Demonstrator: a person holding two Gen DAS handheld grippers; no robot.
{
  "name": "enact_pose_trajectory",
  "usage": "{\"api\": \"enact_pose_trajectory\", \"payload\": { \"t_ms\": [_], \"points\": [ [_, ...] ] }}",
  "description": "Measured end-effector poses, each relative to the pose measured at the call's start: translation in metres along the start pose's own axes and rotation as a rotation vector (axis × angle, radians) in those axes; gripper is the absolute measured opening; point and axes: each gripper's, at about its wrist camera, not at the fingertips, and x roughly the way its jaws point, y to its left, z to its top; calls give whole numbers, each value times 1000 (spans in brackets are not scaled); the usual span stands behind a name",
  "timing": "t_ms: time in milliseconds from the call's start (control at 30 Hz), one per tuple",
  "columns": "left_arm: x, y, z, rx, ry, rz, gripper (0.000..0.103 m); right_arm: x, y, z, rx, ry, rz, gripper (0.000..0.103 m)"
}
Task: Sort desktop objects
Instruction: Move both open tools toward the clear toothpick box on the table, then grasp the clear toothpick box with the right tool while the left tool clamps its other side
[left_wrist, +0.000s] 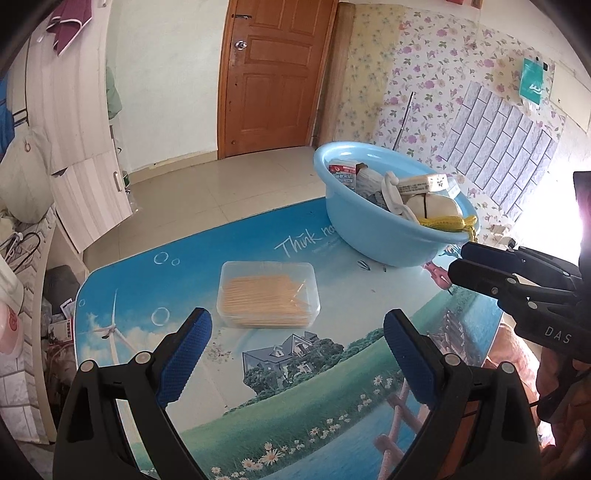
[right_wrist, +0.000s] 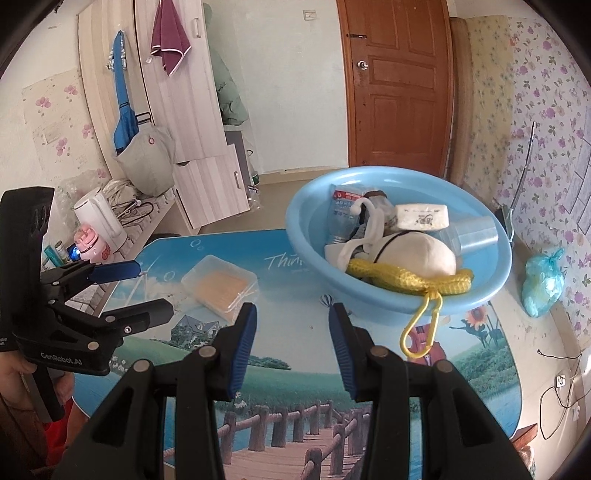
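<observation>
The left claw (left_wrist: 297, 334) hangs wide open over the table (left_wrist: 325, 369), gripping nothing, its blue pads apart just short of the clear toothpick box (left_wrist: 268, 293). The right claw (right_wrist: 292, 325) also gapes, empty, above the printed table near the blue basin (right_wrist: 399, 236). "GenRobot.AI" reads on the left tool's body, "DAS" on the right's. The table print shows "Think". The basin holds a yellow net bag (right_wrist: 410, 278) with a carabiner hanging over its rim, a cream pouch, a labelled bottle and a small box.
</observation>
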Motion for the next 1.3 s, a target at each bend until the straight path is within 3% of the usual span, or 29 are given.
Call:
{"api": "enact_pose_trajectory", "payload": {
  "t_ms": [433,1033,1300],
  "points": [
    [5,0,-5,-5,19,3,94,4,-3,-6,14,19,4,40],
    [27,33,-20,-71,74,20,94,35,3,-18,17,96,33,40],
    [52,45,-21,22,150,9,94,64,24,-9,3,139,99,40]
  ]
}}
